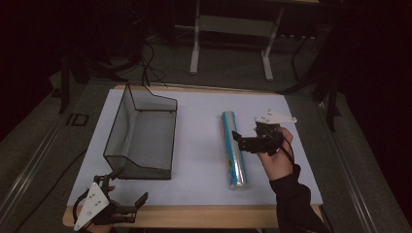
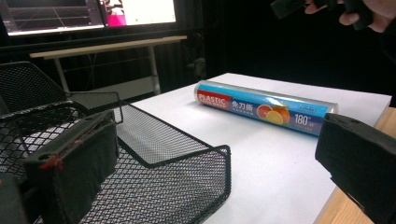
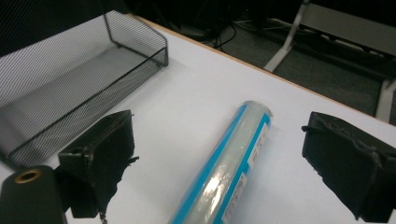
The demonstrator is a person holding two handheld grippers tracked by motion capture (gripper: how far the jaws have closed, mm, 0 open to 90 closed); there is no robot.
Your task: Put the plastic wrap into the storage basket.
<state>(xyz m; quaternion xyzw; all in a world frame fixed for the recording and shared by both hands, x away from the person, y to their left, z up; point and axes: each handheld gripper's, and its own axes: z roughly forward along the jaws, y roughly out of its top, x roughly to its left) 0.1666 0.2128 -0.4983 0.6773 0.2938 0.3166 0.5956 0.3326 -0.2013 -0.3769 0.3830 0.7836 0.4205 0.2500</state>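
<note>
A blue roll of plastic wrap (image 1: 234,150) lies lengthwise on the white sheet, right of centre. Its label with orange fruit faces the left gripper view (image 2: 261,108). My right gripper (image 1: 238,140) hovers just right of the roll's far half, jaws pointing left at it. In the right gripper view the jaws stand wide apart, open (image 3: 219,123), with the roll (image 3: 229,168) below and between them, untouched. My left gripper (image 1: 131,184) rests at the table's near left corner, open and holding nothing (image 2: 215,126).
A black wire-mesh tray (image 1: 119,126) stands left of centre with nothing in it, its near corner close to my left gripper (image 2: 187,182). The white sheet (image 1: 199,145) covers a wooden table (image 1: 204,216). A desk frame (image 1: 194,53) and cables stand on the floor beyond.
</note>
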